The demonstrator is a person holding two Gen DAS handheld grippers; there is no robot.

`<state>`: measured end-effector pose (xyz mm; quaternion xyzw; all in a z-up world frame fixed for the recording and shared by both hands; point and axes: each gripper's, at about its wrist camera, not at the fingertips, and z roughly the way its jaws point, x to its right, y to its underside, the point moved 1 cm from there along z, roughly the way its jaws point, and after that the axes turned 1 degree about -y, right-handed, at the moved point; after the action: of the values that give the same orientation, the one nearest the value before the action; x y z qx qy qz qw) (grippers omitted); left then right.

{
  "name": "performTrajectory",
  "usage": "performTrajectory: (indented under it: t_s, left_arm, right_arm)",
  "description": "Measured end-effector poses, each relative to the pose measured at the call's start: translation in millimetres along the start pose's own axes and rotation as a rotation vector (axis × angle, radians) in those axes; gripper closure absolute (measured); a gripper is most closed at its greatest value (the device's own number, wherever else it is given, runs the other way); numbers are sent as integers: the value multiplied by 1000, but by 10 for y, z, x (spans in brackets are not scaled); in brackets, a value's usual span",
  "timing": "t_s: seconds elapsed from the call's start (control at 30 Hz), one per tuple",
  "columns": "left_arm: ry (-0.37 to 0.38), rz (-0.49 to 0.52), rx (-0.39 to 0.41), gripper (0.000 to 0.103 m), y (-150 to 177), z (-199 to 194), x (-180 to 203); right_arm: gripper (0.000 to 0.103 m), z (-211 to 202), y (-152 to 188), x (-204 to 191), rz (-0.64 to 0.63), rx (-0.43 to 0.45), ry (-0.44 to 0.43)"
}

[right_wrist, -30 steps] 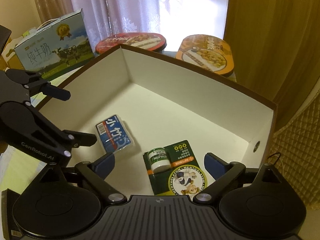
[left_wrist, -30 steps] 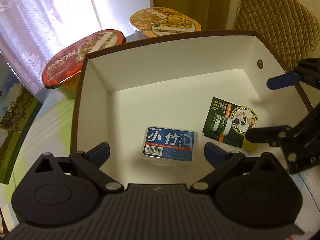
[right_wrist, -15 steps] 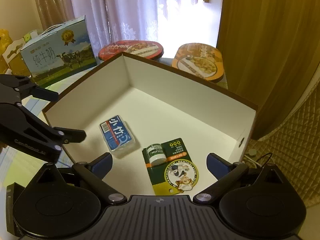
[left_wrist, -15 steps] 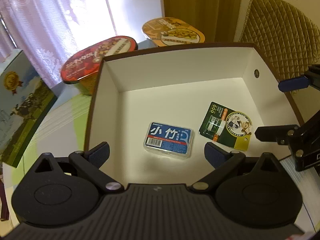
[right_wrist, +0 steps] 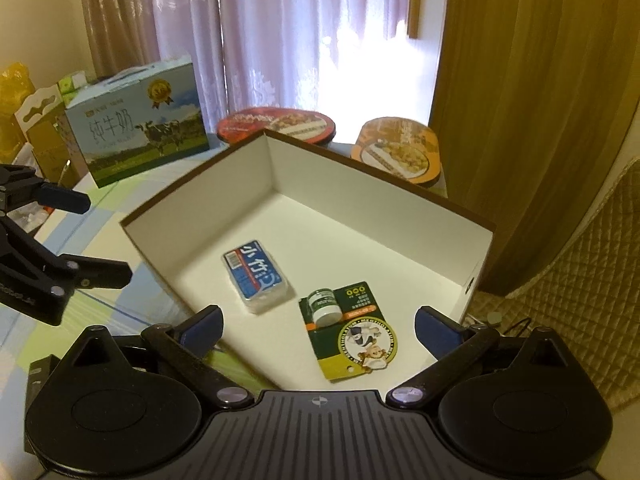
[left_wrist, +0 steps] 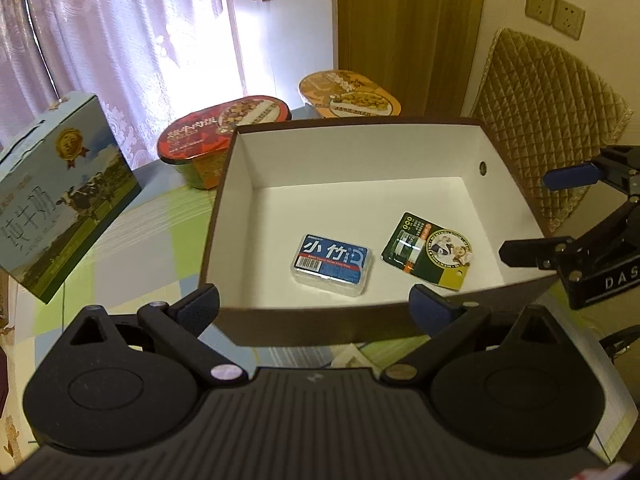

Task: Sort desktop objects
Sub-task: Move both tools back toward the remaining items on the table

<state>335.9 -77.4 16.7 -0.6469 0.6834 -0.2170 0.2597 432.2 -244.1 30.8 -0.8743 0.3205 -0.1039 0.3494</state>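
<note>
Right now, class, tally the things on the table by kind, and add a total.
Open storage box: 1
Packaged items inside it: 2, blue floss case, green balm card
Instant noodle bowls: 2, red, orange
Milk carton: 1
Total: 6

Ahead of the claw, bright daylight pours through sheer lilac lace curtains (left_wrist: 100, 28); a heavy mustard drape (right_wrist: 532, 100) and a quilted olive chair back (left_wrist: 548, 120) stand to its right.
</note>
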Motion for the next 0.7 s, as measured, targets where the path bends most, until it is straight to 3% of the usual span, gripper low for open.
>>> performTrajectory:
  t_s: [0.4, 0.7]
  left_arm:
    - [-15, -50, 41, 2, 508, -657, -343]
    - [-44, -111, -5, 1, 977, -932, -497]
  right_arm:
    - [2, -496, 266, -383, 21, 62, 19]
    - [2, -682, 568, -706, 53, 68, 31]
